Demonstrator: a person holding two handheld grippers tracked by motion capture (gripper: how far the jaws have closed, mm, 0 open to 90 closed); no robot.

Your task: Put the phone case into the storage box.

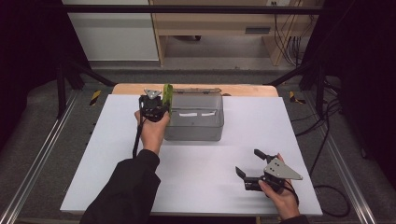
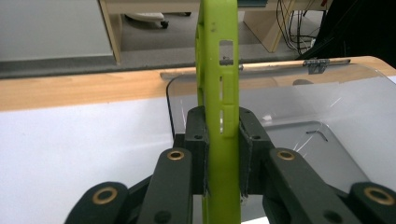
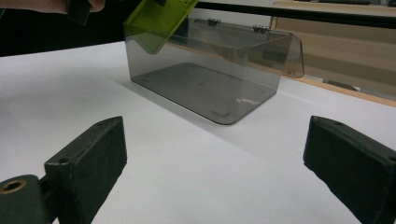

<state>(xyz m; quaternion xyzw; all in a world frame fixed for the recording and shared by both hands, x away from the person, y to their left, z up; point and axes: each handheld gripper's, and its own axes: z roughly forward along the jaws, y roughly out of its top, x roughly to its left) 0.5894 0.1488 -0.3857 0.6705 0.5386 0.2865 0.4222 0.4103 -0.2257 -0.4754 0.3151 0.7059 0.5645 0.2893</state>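
Left hand-held gripper (image 1: pixel 156 108) clamped on green phone case (image 2: pixel 218 93), case upright on edge, poised over left rim of clear smoky box (image 1: pixel 196 121). Box on white worktop (image 1: pixel 116 140), lid hinged back. Right hand-held gripper (image 1: pixel 247 170) near front right, jaws wide, nothing between.

Left gripper (image 1: pixel 161 100): black body, grey three-cornered plate with small holes on top, black cable trailing from it along the forearm, which is in a black long sleeve (image 1: pixel 126 191). In the left gripper view its linkage arms are matte black with brass-coloured pivot bushings and dark screws in the flat rectangular pads. Right gripper (image 1: pixel 247 168): same black build, larger-looking grey plate with screw holes, black cable behind; blocky black pads with small recessed holes in the right gripper view.
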